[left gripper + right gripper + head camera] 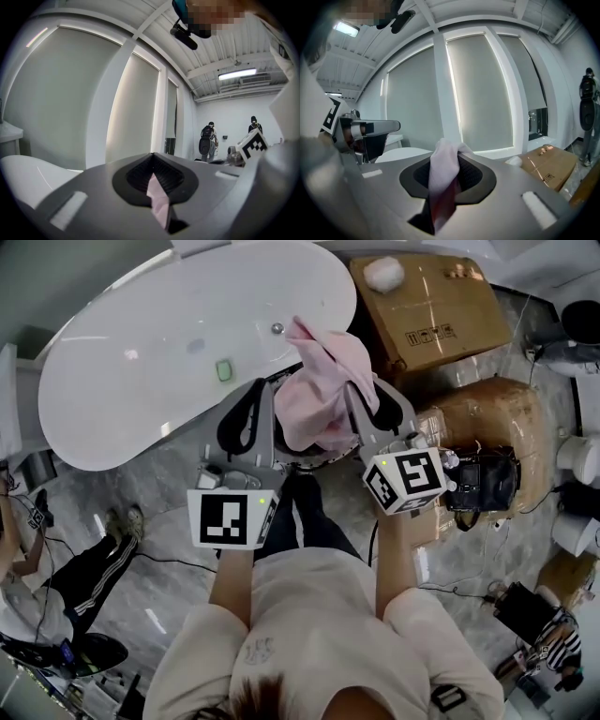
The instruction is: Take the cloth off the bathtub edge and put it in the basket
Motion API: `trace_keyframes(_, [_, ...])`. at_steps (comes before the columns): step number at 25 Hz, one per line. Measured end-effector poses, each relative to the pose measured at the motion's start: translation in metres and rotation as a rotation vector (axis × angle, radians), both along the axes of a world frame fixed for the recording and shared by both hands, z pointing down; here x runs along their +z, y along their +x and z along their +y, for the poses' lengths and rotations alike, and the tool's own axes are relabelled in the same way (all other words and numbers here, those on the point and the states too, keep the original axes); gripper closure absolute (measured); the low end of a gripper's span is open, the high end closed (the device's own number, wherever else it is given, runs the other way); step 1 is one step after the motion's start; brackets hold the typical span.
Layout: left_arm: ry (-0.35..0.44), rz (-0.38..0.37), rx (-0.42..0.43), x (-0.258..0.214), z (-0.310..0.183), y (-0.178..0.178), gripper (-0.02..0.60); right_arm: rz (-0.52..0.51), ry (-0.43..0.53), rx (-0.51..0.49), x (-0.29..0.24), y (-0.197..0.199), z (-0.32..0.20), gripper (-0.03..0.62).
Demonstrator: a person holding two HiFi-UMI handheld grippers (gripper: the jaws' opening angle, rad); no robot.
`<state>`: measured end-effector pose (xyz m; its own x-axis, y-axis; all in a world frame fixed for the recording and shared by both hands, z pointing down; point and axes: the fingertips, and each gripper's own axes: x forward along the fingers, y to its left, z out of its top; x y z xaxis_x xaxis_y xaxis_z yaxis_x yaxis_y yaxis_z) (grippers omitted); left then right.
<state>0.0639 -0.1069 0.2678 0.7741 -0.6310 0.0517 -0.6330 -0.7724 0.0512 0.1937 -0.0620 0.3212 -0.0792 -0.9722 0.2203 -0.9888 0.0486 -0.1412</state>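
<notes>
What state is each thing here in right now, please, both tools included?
left tool: shut on a thin edge of the cloth.
right tool: shut on the cloth, with a fold sticking out past its tips.
cloth: pink, bunched, hanging between both tools.
bathtub: no water visible in it.
cardboard box: closed.

A pink cloth (319, 381) hangs between the left gripper (261, 388) and the right gripper (358, 390), and each one holds a side of it. The cloth is up beside the end of the white tub (141, 362). A brown box (441, 306) sits near the tub.
</notes>
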Motion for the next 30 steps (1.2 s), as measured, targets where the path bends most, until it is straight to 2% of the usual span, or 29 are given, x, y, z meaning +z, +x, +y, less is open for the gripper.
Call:
trace_keyframes(10, [-0.049, -0.011, -0.031, 0.05, -0.011, 0.009, 0.538, -0.031, -0.092, 0.01, 0.085, 0.002, 0.003, 0.516])
trace_keyframes(12, [-0.074, -0.002, -0.037, 0.063, -0.012, 0.013, 0.538, -0.034, -0.105, 0.013, 0.102, 0.002, 0.003, 0.516])
trace_keyframes(15, [-0.1, -0.035, -0.037, 0.092, -0.012, 0.015, 0.537, -0.043, -0.126, 0.02, 0.126, 0.0, 0.002, 0.516])
trace_keyframes(19, [-0.16, -0.011, -0.043, 0.113, -0.01, 0.028, 0.537, -0.055, -0.154, 0.032, 0.154, 0.0, 0.003, 0.516])
trace_keyframes(25, [-0.216, -0.044, -0.038, 0.157, -0.003, 0.035, 0.538, -0.071, -0.196, 0.048, 0.193, 0.001, 0.007, 0.516])
trace_keyframes(30, [-0.226, -0.09, -0.014, 0.199, 0.003, 0.04, 0.537, -0.089, -0.236, 0.059, 0.23, 0.0, 0.013, 0.516])
